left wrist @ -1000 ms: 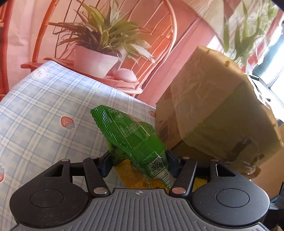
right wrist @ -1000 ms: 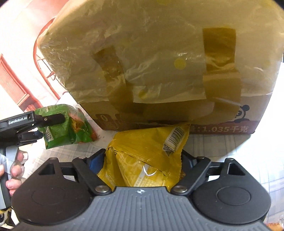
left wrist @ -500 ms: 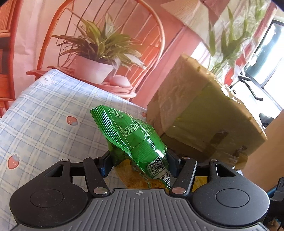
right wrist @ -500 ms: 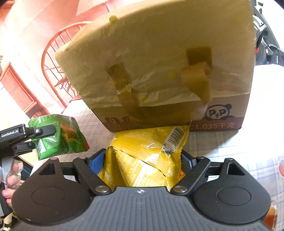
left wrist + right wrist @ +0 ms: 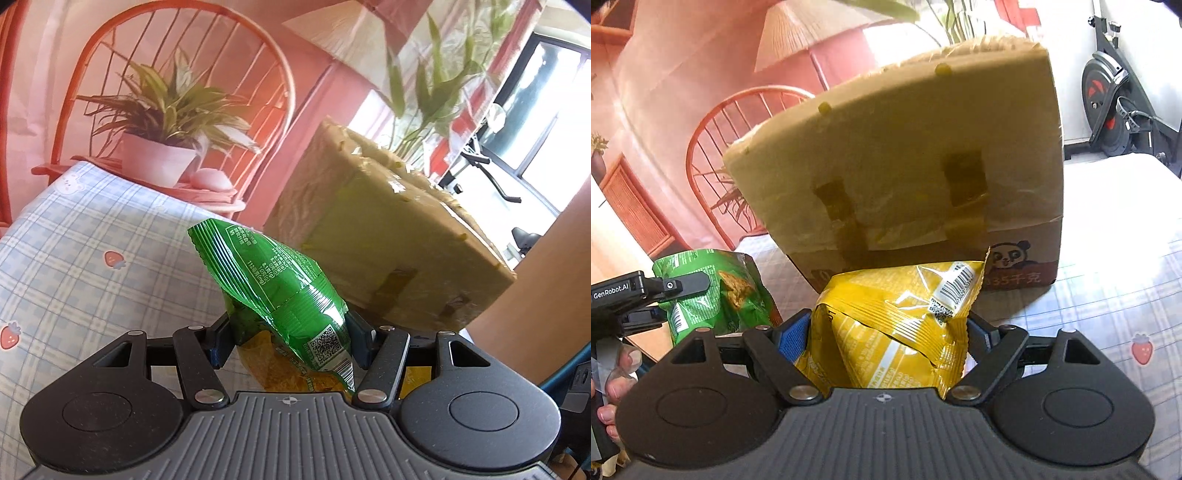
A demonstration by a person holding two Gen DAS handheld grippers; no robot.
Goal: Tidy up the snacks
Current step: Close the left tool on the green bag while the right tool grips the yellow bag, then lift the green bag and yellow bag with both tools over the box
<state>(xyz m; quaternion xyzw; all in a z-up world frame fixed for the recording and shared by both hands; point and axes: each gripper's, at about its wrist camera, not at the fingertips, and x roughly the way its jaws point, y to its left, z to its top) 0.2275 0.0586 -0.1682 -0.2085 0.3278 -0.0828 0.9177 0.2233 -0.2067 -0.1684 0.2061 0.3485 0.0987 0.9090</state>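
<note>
My left gripper (image 5: 291,339) is shut on a green snack bag (image 5: 280,291) and holds it up above the blue checked tablecloth (image 5: 92,236). The same bag (image 5: 713,295) and left gripper (image 5: 683,288) show at the left of the right wrist view. My right gripper (image 5: 890,332) is shut on a yellow snack bag (image 5: 897,317), held in front of a cardboard box (image 5: 905,155) wrapped in plastic film. The box (image 5: 388,236) stands on the table to the right of the green bag. Its top is not visible.
A potted plant (image 5: 162,147) sits on a red wooden chair (image 5: 184,74) behind the table's far edge. An exercise bike (image 5: 1115,103) stands at the back right. The tablecloth (image 5: 1108,295) runs on to the right of the box.
Both grippers have pulled back and risen with their bags, so the box looks smaller and farther away. Both grips are unchanged.
</note>
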